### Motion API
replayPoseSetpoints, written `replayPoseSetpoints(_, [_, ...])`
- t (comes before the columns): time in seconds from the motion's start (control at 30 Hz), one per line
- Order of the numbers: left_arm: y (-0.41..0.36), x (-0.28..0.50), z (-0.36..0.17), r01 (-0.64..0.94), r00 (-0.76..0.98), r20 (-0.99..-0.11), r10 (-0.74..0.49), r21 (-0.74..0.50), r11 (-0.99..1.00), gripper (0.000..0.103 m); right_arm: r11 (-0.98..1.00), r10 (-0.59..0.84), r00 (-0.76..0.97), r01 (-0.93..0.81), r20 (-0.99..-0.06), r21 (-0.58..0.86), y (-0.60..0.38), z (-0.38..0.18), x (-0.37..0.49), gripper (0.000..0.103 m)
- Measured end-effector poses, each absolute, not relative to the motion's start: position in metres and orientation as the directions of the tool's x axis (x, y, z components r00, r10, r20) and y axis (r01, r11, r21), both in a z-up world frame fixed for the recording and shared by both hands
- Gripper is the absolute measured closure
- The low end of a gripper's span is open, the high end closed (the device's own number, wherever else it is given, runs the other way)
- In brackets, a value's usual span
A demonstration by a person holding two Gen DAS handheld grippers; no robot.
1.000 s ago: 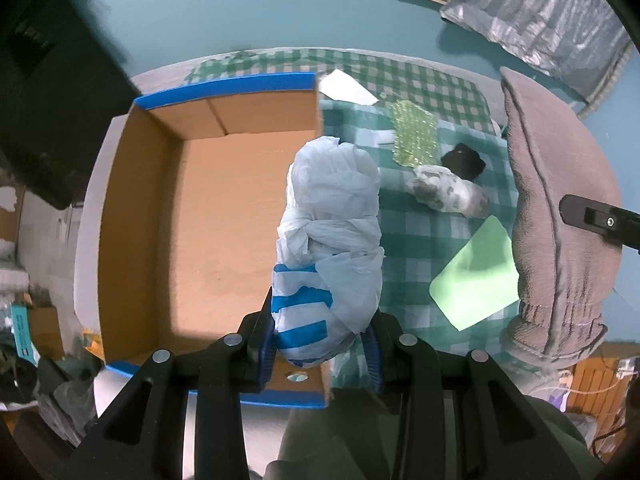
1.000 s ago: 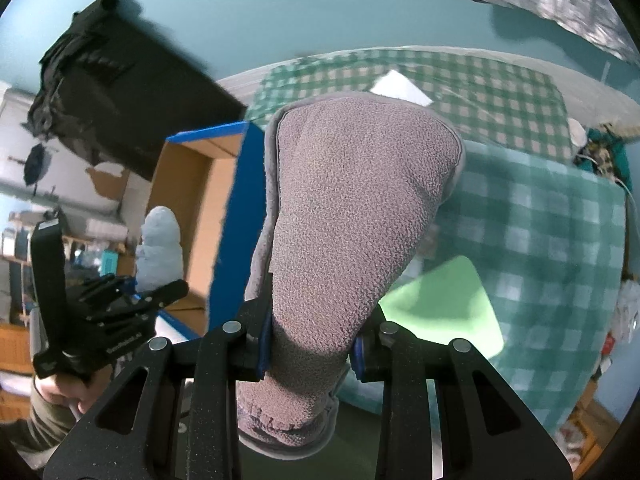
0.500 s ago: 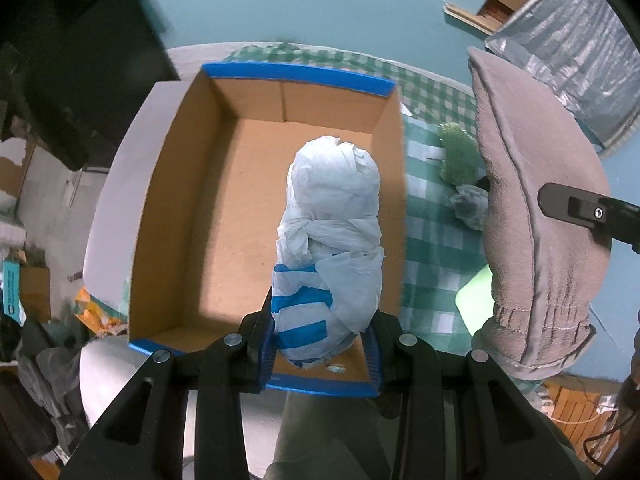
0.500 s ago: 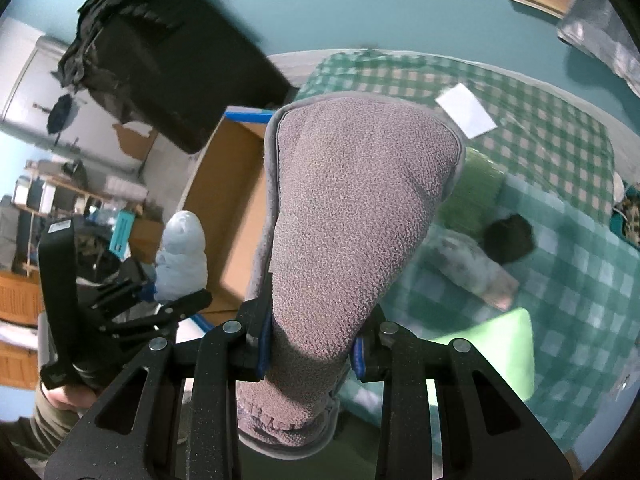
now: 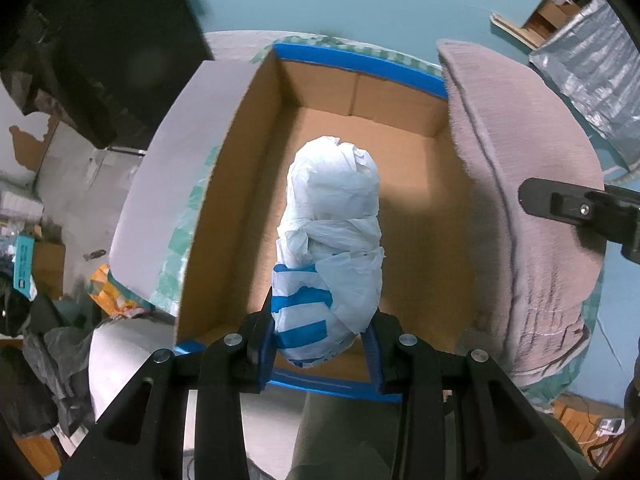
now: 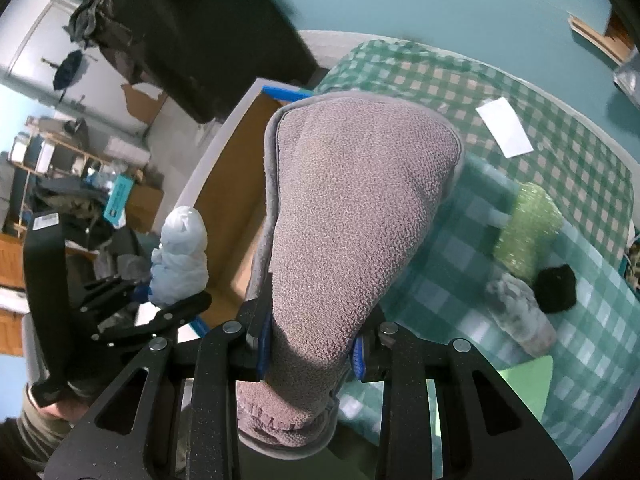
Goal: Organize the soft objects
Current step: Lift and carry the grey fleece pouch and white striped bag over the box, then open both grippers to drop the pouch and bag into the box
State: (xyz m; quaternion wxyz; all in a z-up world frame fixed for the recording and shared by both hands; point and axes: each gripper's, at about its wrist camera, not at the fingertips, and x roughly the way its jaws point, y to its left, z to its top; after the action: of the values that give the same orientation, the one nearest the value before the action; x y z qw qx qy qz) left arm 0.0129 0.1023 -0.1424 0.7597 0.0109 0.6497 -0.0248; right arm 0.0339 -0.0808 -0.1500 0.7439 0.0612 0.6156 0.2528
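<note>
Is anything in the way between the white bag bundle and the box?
Nothing visible. The left gripper holds the white plastic bag bundle right above the open cardboard box, whose floor looks bare. The grey slipper hangs off to the right.

Both wrist views look down—sharing the box.

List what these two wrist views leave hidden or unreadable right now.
- Left wrist view: the box floor under the white plastic bundle is covered by it; its right wall is behind the grey mitt.
- Right wrist view: most of the box interior is behind the mitt held in the right tool.
- Right wrist view: the grey furry item and black item are too blurred to identify.
- Left tool: the bundle's lower end is hidden behind the fingers.
</note>
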Motion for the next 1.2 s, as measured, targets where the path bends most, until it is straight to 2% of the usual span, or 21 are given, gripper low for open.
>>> replayPoseSetpoints(0.47, [0.136,0.021,-0.168,0.010,0.110,-0.993,0.041,0.043,0.999,0.065,0.865,0.406,0.048,-0.343,-0.913,0.366,-0.021,-0.185,0.047,0.074])
replayPoseSetpoints(0.57, [0.140,0.021,-0.173,0.002,0.094,-0.994,0.057,0.057,0.998,0.062,0.867,0.395,0.036,-0.344,-0.918,0.360,-0.014,-0.191,0.047,0.070])
replayPoseSetpoints(0.7, [0.140,0.023,-0.173,-0.004,0.093,-0.994,0.059,0.059,0.998,0.044,0.877,0.375,0.039,-0.338,-0.926,0.341,-0.011,-0.194,0.045,0.064])
replayPoseSetpoints(0.83, [0.138,0.022,-0.170,0.002,0.102,-0.993,0.067,0.068,0.998,0.037,0.884,0.379,0.064,-0.319,-0.923,0.340,-0.018,-0.190,0.044,0.042])
replayPoseSetpoints(1.2, [0.137,0.018,-0.166,-0.025,0.103,-0.993,0.056,0.053,0.998,0.037,0.903,0.392,0.130,-0.243,-0.911,0.354,-0.061,-0.169,0.044,0.036])
